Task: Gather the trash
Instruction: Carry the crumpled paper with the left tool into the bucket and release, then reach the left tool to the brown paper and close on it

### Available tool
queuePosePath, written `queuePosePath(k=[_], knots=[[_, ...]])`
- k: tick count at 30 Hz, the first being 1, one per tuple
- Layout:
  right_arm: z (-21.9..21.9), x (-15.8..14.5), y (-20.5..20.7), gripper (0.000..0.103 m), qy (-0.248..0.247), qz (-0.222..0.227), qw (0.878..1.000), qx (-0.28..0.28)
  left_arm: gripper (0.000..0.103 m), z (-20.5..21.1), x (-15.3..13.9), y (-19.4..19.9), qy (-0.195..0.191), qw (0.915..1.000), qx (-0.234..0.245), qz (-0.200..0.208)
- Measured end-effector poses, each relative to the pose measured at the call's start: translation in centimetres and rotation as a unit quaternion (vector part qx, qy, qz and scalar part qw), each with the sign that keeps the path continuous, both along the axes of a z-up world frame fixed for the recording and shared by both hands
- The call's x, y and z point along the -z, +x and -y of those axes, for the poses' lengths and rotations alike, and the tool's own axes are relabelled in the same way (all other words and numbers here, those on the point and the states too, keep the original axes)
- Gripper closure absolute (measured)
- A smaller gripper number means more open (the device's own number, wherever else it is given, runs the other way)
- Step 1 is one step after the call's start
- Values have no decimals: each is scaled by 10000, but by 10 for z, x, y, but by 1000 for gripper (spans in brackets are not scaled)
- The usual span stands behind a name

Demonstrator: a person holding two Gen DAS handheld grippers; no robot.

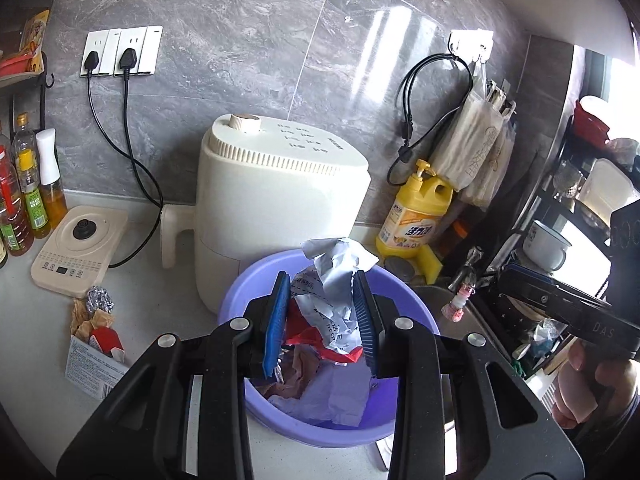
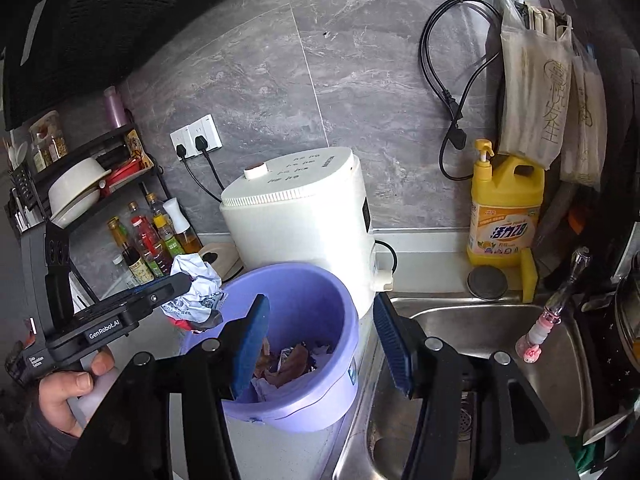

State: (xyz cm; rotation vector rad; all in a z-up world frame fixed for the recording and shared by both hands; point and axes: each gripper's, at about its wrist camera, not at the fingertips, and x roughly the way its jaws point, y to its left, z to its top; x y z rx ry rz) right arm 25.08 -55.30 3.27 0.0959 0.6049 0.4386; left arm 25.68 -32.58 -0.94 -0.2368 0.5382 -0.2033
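Landmark: one round lilac plastic basin (image 1: 240, 300) on the counter, crumpled scraps inside.
Left gripper (image 1: 325, 320): clamped on one crumpled grey-white wrapper (image 1: 336, 280), over the basin.
Right gripper (image 2: 322, 344): jaws apart, empty, at the basin's sink-side rim.
Trash left of basin: one foil ball (image 1: 100, 298), one wrapper pile (image 1: 98, 336).

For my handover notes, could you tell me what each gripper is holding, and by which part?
The left gripper clamps a crumpled paper wrapper around its middle, above the purple bucket. The right gripper is open and empty.
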Motion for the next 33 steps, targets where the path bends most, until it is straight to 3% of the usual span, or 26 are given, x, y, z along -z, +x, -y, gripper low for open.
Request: queuePosePath(k=[2, 3, 4, 6, 13, 21, 27, 31, 33], knots=[[8, 2, -3, 49, 54, 26, 10000, 45, 69, 8, 2, 8, 85, 9999, 50, -76], [11, 4, -4, 49, 80, 9, 10000, 53, 63, 11, 2, 12, 111, 9999, 38, -91], [14, 6, -3, 49, 95, -31, 9999, 56, 48, 12, 1, 14, 134, 9999, 25, -99], [15, 11, -1, 49, 81, -124, 9999, 46, 37, 13, -2, 13, 164, 9999, 7, -37], [-4, 18, 1, 49, 143, -221, 9996, -92, 15, -6, 1, -4, 352, 9991, -225, -69], [-37, 23, 6, 47, 105, -336, 9991, -225, 6, -48, 3, -27, 330, 9975, -616, -70], [-69, 28, 5, 28, 81, -390, 9984, -391, 6, -82, 8, -43, 275, 9953, -917, -135], [-94, 25, -4, 8, 63, -192, 9985, -499, 6, -105, 11, -56, 253, 9941, -1043, -158], [-109, 25, -5, 8, 52, -188, 9978, -636, 6, -119, 13, -64, 223, 9925, -1191, -163]])
